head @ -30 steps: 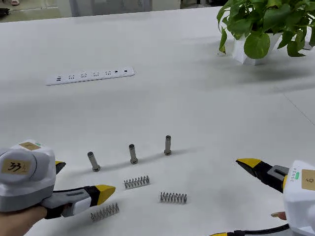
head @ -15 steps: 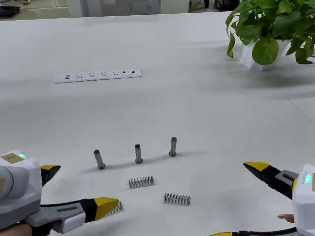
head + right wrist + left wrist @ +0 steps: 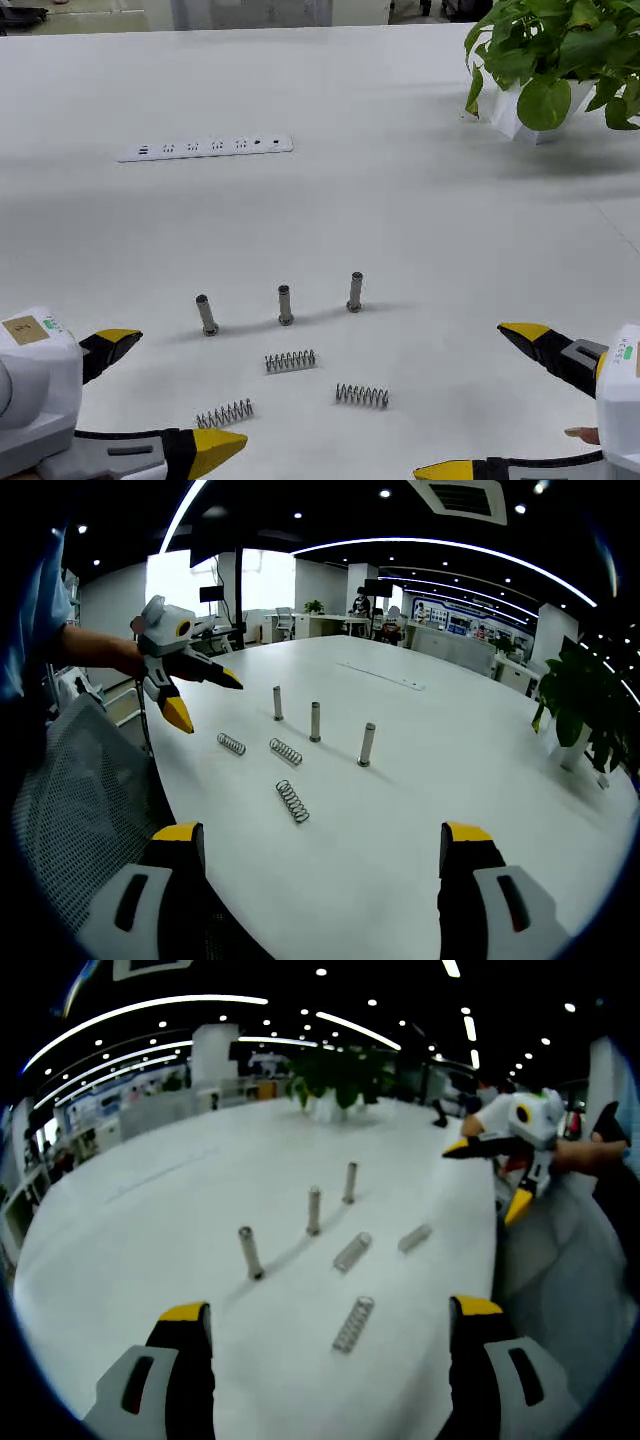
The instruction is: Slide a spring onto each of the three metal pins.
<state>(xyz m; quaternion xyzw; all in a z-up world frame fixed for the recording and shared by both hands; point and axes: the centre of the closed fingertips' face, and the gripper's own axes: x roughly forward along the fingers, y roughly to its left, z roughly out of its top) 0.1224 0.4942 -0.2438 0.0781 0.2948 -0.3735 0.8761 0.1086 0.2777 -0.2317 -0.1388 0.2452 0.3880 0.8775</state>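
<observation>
I see three slim steel pins standing upright in a row on the smooth white table, with three coiled wire springs lying loose just nearer me. My left gripper and right gripper hover with yellow-tipped fingers spread wide, holding nothing.

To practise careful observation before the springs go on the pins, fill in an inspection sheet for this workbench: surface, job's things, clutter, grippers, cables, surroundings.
Surface: white table, bare around the parts.
Job's things: three pins upright in a row, all bare; three springs lying flat in front of them, apart.
Clutter: power strip and potted plant at the far side.
Grippers: left gripper and right gripper both open, holding nothing, at the near edge.
Cables: nothing seen on the table.
Surroundings: open office, ceiling lights, a mesh chair.
</observation>
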